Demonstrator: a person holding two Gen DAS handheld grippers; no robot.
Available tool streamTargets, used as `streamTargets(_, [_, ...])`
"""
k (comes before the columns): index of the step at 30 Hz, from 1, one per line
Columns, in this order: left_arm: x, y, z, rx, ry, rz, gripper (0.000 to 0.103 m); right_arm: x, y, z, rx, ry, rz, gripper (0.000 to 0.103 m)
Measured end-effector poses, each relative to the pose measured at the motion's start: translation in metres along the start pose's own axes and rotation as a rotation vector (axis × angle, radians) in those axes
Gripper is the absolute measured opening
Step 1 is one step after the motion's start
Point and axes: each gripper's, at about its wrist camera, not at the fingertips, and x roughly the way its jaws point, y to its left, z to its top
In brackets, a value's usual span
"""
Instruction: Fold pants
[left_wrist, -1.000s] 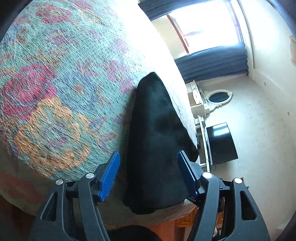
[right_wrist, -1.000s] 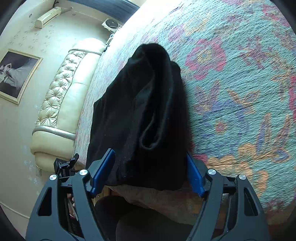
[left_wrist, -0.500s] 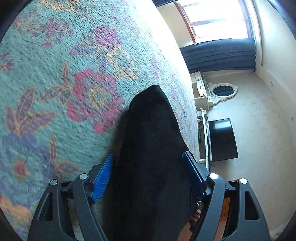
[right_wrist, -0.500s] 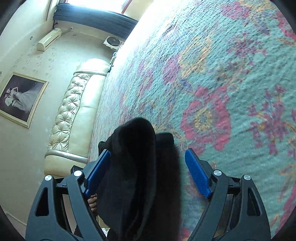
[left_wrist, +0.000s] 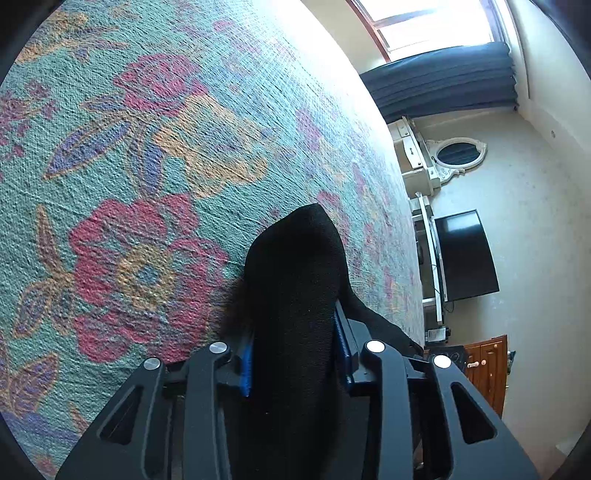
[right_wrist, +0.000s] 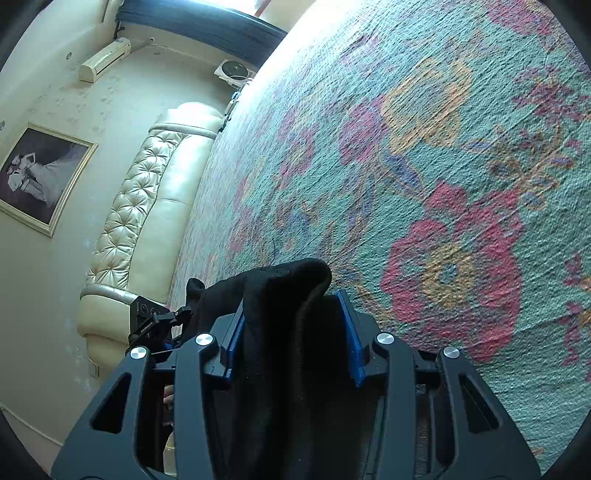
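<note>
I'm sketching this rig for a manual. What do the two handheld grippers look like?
Both look alike. The left gripper and right gripper have matte black plastic frames with triangular cut-outs and round silver screw heads at the joints. Their fingers carry flat bright-blue pads. No cables or markings show, and no sleeve is visible.

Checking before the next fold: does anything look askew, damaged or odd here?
Nothing stands out. The black pants bunch between both closing grippers, left gripper and right gripper, over the floral bedspread, which lies flat. No tear or spill shows.
</note>
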Motion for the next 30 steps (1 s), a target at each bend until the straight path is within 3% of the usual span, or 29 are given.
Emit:
streamTargets(6, [-0.003,-0.009,0.006,0.029,-0.033,0.040,0.029,0.003,0.019,0.005,-0.054,-0.044,-0.029,0.035])
streamTargets(11, [-0.005,-0.017,0.030,0.044,-0.056,0.054,0.029,0.017,0.033,0.018,-0.063,-0.066,-0.007,0.034])
streamTargets(21, [0.010,-0.020,0.081,0.076,-0.089,0.123,0.029,0.066,0.045,0.072,-0.056,-0.087,0.032,0.034])
streamTargets(27, [0.028,-0.009,0.095,0.057,-0.090,0.149,0.029,0.094,0.034,0.092,-0.021,-0.072,0.017,0.034])
streamTargets(30, [0.038,0.003,0.093,0.020,-0.086,0.132,0.035,0.102,0.016,0.093,0.020,-0.061,0.028,0.034])
